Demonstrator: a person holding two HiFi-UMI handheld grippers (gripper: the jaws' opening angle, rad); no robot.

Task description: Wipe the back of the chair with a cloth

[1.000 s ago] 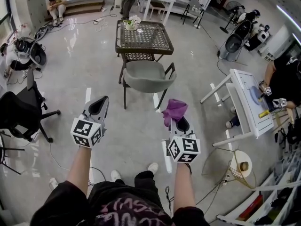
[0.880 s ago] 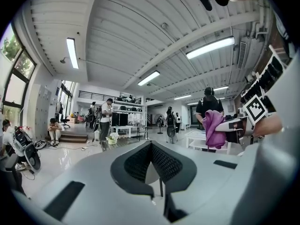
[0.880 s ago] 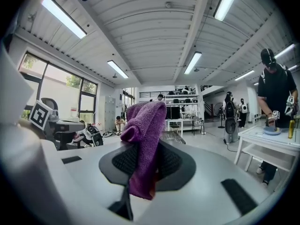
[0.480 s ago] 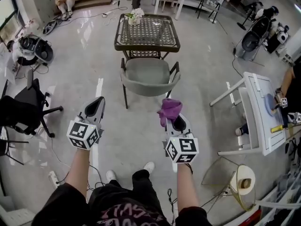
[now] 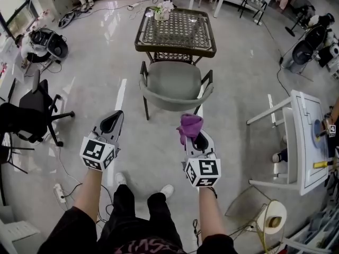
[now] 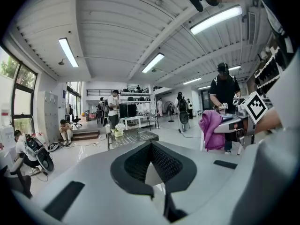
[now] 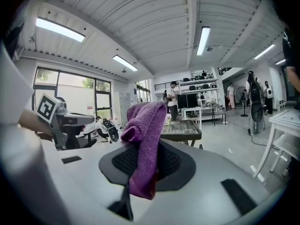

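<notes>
Two grippers short of chair [image 5: 174, 82]: right gripper [image 5: 195, 138] clamped on cloth [image 5: 189, 125], left gripper [image 5: 111, 122] closed, empty. Chair back faces person; step closer, press cloth flat, sweep along rim.

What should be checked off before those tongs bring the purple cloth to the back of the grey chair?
1. Purple terry cloth clamped in the right tongs: ok.
2. Left tongs free, shut on nothing: ok.
3. Grey-green shell chair with dark metal legs turns its back toward the tongs: ok.
4. Cloth touching the chair's back: not ok; floor shows between them.
5. Cloth damp or dry: cannot tell.
</notes>
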